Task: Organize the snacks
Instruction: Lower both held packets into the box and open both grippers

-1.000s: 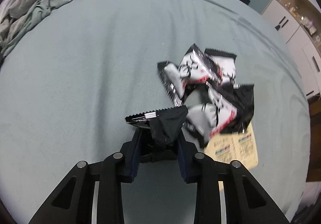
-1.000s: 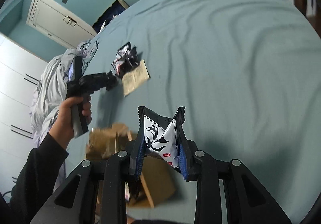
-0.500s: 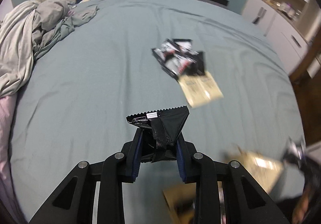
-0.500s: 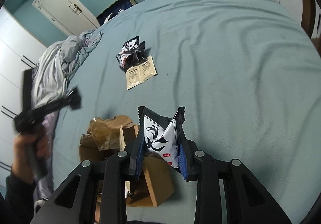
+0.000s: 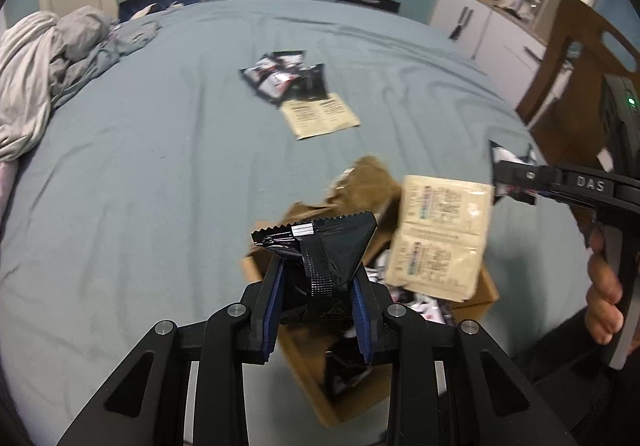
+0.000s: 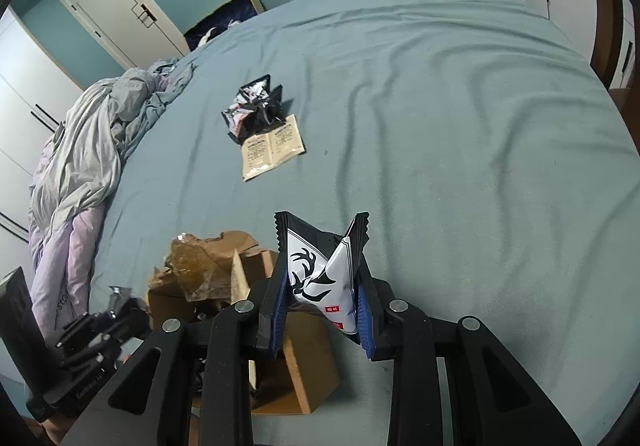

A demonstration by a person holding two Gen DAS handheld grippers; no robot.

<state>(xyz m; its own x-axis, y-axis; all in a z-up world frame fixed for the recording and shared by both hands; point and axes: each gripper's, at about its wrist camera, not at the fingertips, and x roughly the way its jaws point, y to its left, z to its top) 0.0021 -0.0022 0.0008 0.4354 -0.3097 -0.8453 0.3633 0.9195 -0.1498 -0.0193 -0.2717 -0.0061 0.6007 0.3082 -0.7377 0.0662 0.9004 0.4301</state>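
Observation:
My left gripper (image 5: pixel 318 270) holds a black snack packet (image 5: pixel 332 242) above the open cardboard box (image 5: pixel 348 402); its jaws are opening, and the pads still touch the packet. A beige sachet (image 5: pixel 440 238) stands upright in the box among other packets. My right gripper (image 6: pixel 320 286) is shut on a white and black packet with an antler print (image 6: pixel 320 266), beside the box (image 6: pixel 312 366). Farther off on the bed lies a pile of black and white packets (image 5: pixel 286 76) on a beige sachet (image 5: pixel 320 116). The left gripper (image 6: pixel 120 306) shows at the lower left of the right wrist view.
A blue-grey sheet (image 6: pixel 440 106) covers the bed. Crumpled bedclothes (image 6: pixel 92 134) are heaped along its left side. White cupboards (image 5: pixel 480 26) and a wooden chair (image 5: pixel 572 58) stand at the right. A hand (image 5: pixel 604 286) grips the right tool's handle.
The left gripper has carried the black packet back from the pile to over the cardboard box. The right gripper has hardly moved and keeps its packet.

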